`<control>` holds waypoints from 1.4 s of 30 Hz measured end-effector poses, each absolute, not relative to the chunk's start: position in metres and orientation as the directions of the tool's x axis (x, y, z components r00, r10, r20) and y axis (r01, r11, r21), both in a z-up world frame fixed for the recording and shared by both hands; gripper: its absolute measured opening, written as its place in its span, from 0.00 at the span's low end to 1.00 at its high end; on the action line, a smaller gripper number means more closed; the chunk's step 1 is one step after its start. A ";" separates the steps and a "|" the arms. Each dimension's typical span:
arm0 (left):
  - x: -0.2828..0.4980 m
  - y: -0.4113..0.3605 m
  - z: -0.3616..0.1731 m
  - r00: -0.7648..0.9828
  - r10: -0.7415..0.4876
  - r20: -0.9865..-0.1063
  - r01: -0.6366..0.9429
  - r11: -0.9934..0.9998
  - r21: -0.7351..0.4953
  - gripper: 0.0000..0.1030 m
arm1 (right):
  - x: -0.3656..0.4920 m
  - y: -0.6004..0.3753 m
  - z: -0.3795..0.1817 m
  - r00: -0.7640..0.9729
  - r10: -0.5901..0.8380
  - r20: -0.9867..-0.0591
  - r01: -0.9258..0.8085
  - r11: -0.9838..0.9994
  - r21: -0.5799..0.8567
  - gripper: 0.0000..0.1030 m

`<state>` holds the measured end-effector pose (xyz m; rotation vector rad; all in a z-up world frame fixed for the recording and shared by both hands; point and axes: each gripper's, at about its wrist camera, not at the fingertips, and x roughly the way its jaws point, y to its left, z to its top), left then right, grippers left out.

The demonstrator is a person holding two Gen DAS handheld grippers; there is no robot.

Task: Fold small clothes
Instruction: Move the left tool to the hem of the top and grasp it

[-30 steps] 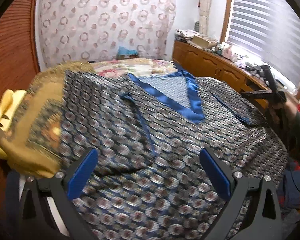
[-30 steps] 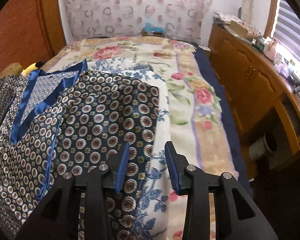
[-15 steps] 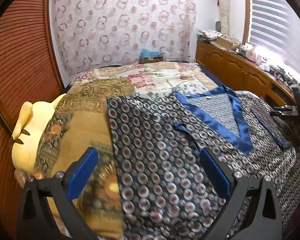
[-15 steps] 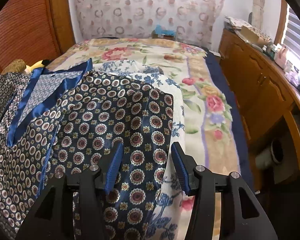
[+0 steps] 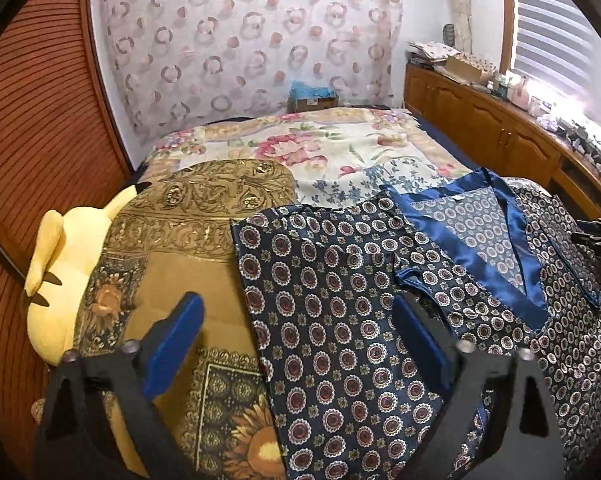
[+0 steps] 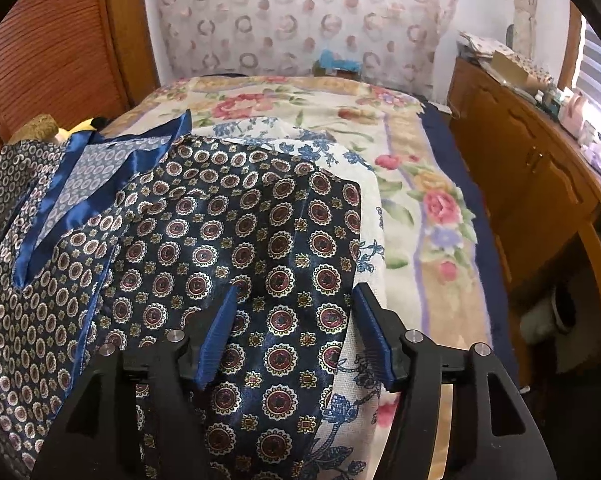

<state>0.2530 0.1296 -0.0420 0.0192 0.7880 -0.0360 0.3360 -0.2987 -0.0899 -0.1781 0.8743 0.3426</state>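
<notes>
no readable text, labels or numbers

One patterned top [image 5: 340, 320], one plush toy [image 5: 56, 280], seemingly two grippers.

Top [image 6: 260, 248] – smooth, glossy satin cloth; trim [image 5: 496, 264] shinier. Blanket [image 6: 432, 184] – matt, fuzzy cloth. Toy [image 5: 56, 280] – soft matt plush. Cabinet [image 6: 540, 176] – glossy varnished wood. Pads [image 6: 374, 332] – ribbed matt plastic.

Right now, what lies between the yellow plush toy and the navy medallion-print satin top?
A gold ornate-patterned cloth lies between the plush toy and the satin top, in the left wrist view.
</notes>
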 end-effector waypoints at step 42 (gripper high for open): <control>0.277 0.104 -0.038 0.695 -0.081 -0.714 0.155 0.987 0.038 0.02 | 0.338 -0.303 -0.089 0.591 0.229 -0.773 -0.356 0.934 0.004 0.73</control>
